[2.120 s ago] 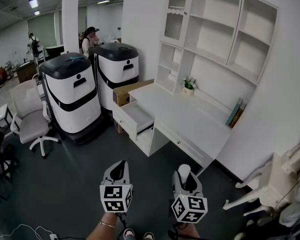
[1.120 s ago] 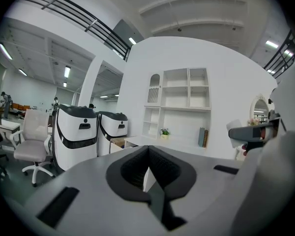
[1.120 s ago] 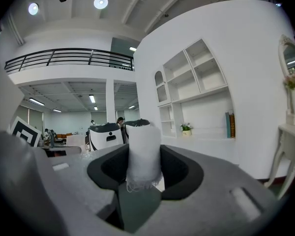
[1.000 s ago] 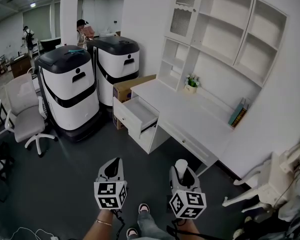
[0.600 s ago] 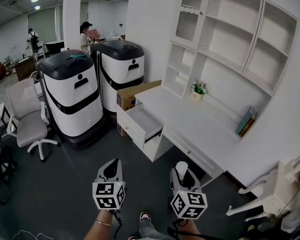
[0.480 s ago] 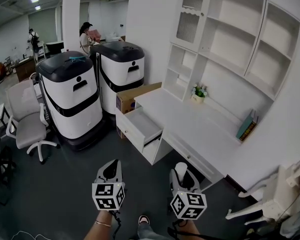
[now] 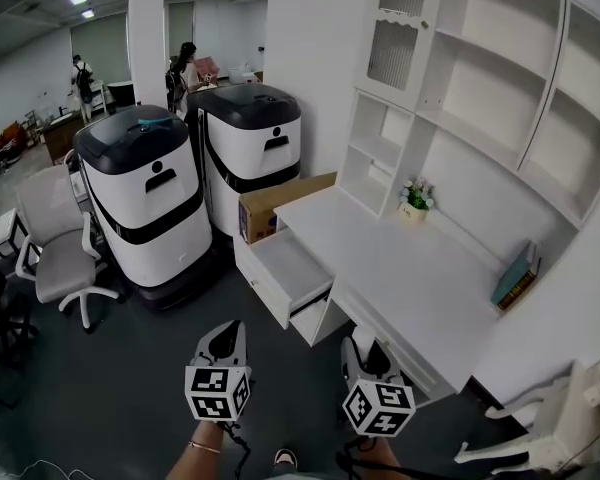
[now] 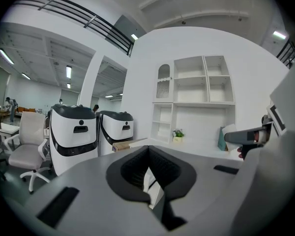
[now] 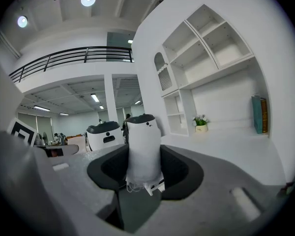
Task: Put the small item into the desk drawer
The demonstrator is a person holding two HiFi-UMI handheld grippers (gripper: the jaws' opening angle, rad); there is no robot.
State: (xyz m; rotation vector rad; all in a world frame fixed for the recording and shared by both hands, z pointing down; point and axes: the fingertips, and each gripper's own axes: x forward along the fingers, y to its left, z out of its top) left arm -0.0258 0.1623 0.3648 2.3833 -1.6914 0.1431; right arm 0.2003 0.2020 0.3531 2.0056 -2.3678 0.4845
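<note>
A white desk (image 7: 420, 278) stands against the wall, its top left drawer (image 7: 288, 271) pulled open; the part of its inside that shows is bare. My right gripper (image 7: 361, 341) is held low over the dark floor, short of the desk, shut on a small white cylindrical item (image 9: 143, 146) that sticks up between the jaws (image 7: 361, 337). My left gripper (image 7: 229, 331) hangs beside it, jaws together with nothing in them (image 8: 150, 175). In the left gripper view the right gripper (image 8: 250, 134) shows at the right edge.
Two big white-and-black machines (image 7: 145, 196) (image 7: 255, 143) stand left of the desk, a cardboard box (image 7: 280, 200) between them and it. An office chair (image 7: 55, 253) is far left. A potted plant (image 7: 415, 196) and books (image 7: 515, 276) sit on the desk under white shelves (image 7: 460, 88).
The desk and open drawer have come closer and lower in the head view. Both grippers keep the same pose, the right one still holding the white item.
</note>
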